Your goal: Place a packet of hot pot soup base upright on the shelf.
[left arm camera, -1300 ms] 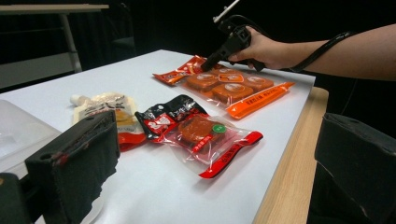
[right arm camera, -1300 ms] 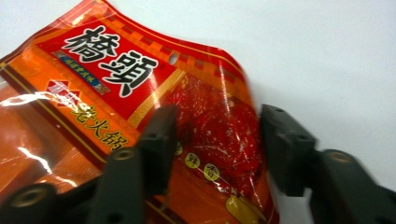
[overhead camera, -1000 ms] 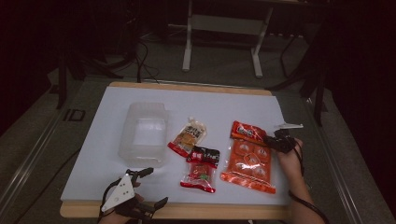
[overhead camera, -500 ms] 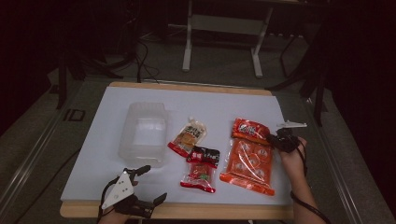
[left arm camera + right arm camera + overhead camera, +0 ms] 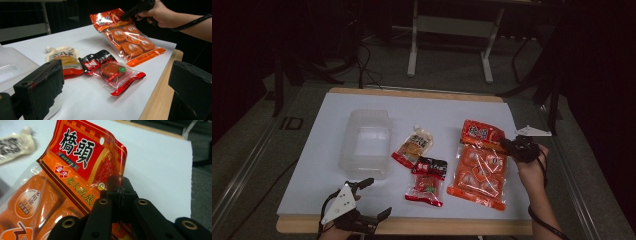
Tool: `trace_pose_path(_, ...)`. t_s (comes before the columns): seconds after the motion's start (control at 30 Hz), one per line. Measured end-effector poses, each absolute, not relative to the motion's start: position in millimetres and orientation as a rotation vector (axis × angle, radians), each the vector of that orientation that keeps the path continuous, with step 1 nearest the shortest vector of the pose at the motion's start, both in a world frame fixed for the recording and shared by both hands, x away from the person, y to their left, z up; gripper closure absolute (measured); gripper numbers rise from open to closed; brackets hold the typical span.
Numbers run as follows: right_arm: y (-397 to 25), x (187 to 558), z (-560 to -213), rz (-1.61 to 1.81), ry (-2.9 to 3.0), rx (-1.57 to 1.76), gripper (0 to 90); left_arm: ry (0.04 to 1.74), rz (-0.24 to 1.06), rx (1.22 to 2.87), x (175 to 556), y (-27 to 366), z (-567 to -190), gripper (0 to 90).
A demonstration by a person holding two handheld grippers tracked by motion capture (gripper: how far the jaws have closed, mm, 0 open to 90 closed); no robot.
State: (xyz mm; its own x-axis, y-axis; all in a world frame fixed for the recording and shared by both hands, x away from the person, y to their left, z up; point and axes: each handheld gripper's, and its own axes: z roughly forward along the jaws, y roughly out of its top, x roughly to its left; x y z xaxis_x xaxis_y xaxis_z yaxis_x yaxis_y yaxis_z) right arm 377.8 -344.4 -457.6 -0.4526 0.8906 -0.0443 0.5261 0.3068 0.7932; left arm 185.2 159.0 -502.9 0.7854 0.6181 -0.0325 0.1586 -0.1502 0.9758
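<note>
Right gripper (image 5: 511, 146) has pinched the big orange pack (image 5: 478, 167) at its top edge, lifting imo. Left gripper (image 5: 371, 199) spread, idle. Tub (image 5: 365, 142) empty, 3 packs left tbh.

A clear plastic tub (image 5: 364, 142) sits left of centre on the white-topped bench (image 5: 332, 107). Right of it lie 2 snack packs: a cream spouted pouch (image 5: 413, 146) and, below it, a black-and-red packet (image 5: 427, 181).
</note>
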Motion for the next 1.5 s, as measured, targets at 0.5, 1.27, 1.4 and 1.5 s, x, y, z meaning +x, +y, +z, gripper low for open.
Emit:
trace_pose_path(0.5, -338.9, 350.7, -427.1, 1.083, 2.057, 1.142, 89.2, 0.63, 0.462, 1.697, 184.4, 157.7, -501.7, 0.4)
trace_pose_path(1.27, -322.6, 285.6, -382.7, 1.237, 2.034, 0.91, 89.1, 0.63, 0.476, 1.701, 182.5, 154.4, -500.5, 0.4)
trace_pose_path(1.4, -319.3, 273.1, -378.7, 1.252, 2.032, 0.88, 89.2, 0.628, 0.465, 1.697, 182.1, 154.3, -498.0, 0.4)
trace_pose_path(1.5, -317.5, 265.6, -373.2, 1.281, 2.033, 0.852, 89.2, 0.624, 0.465, 1.705, 182.0, 153.0, -498.1, 0.4)
